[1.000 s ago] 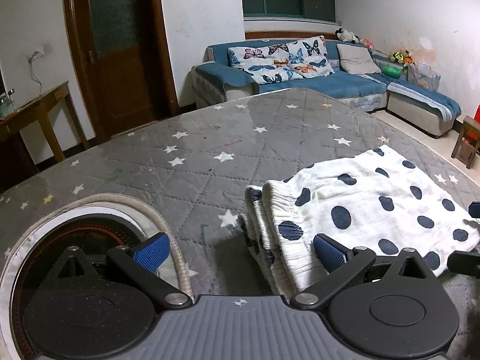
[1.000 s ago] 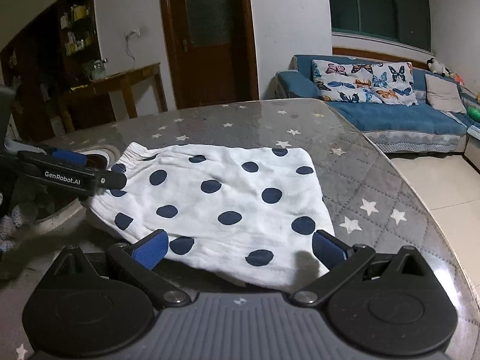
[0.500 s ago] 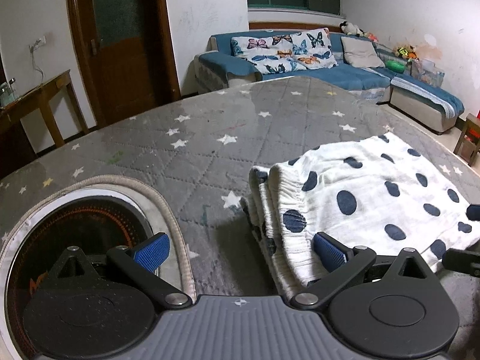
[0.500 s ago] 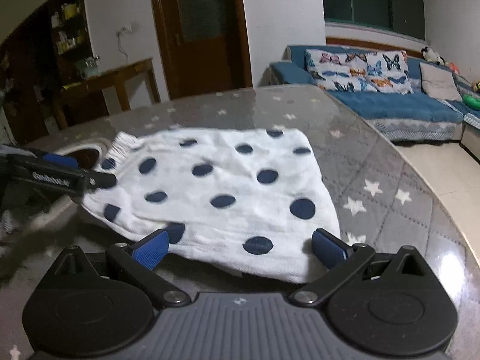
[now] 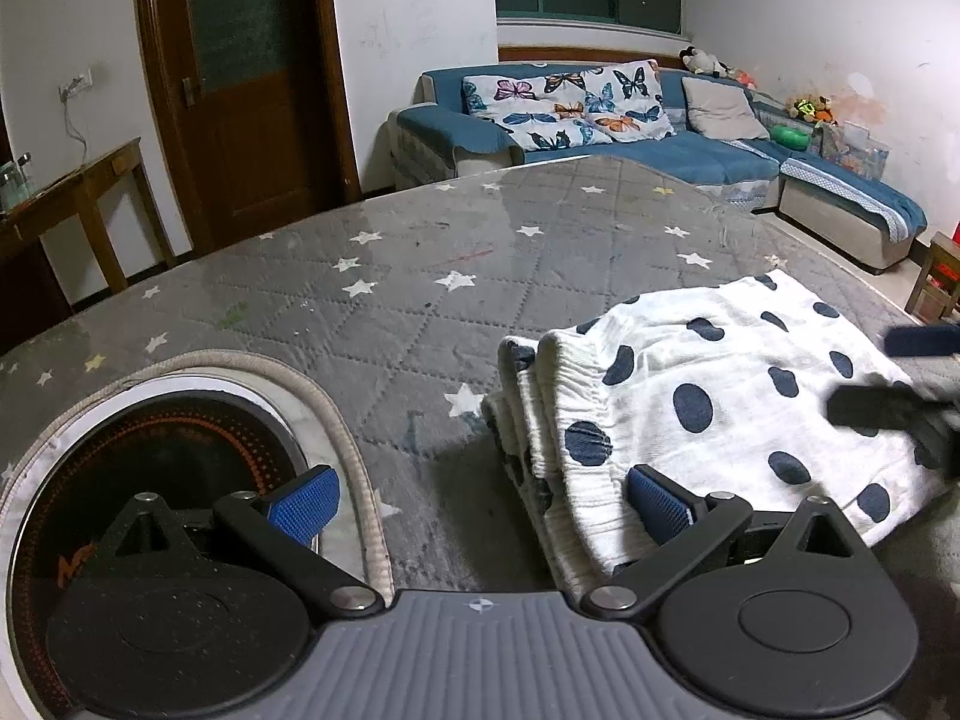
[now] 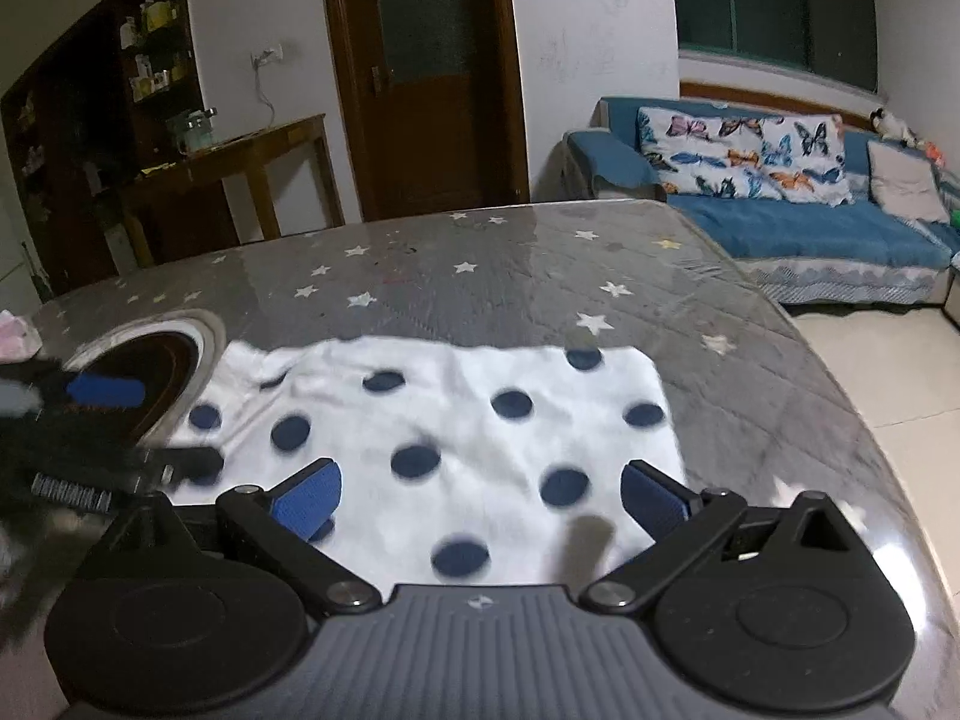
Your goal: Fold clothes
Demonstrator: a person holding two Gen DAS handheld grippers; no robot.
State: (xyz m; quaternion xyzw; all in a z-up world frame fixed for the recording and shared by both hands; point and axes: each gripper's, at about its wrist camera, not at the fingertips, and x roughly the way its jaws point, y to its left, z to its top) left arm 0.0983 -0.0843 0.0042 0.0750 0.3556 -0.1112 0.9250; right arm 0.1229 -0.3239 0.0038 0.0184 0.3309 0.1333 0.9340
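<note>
A white garment with dark blue dots [image 5: 720, 408] lies folded on the grey star-print table cover [image 5: 420, 276], its gathered waistband facing left in the left wrist view. My left gripper [image 5: 480, 507] is open at the garment's near left corner, its right pad by the cloth edge. In the right wrist view the same garment [image 6: 456, 420] lies flat ahead, and my right gripper [image 6: 480, 495] hangs open over its near edge, holding nothing. The right gripper's fingers [image 5: 888, 408] show blurred at the left view's right edge. The left gripper's fingers [image 6: 114, 390] show at the right view's left edge.
A round dark burner with a beige rim [image 5: 180, 456] is set into the table at the left. A blue sofa with butterfly cushions [image 5: 600, 120] stands behind, with a wooden door [image 5: 252, 78] and a side table [image 6: 240, 168]. The table edge [image 6: 840, 396] drops to floor on the right.
Both grippers have lifted and drawn back a little, staying open. The right wrist view has pulled up and away from the garment, which lies still.
</note>
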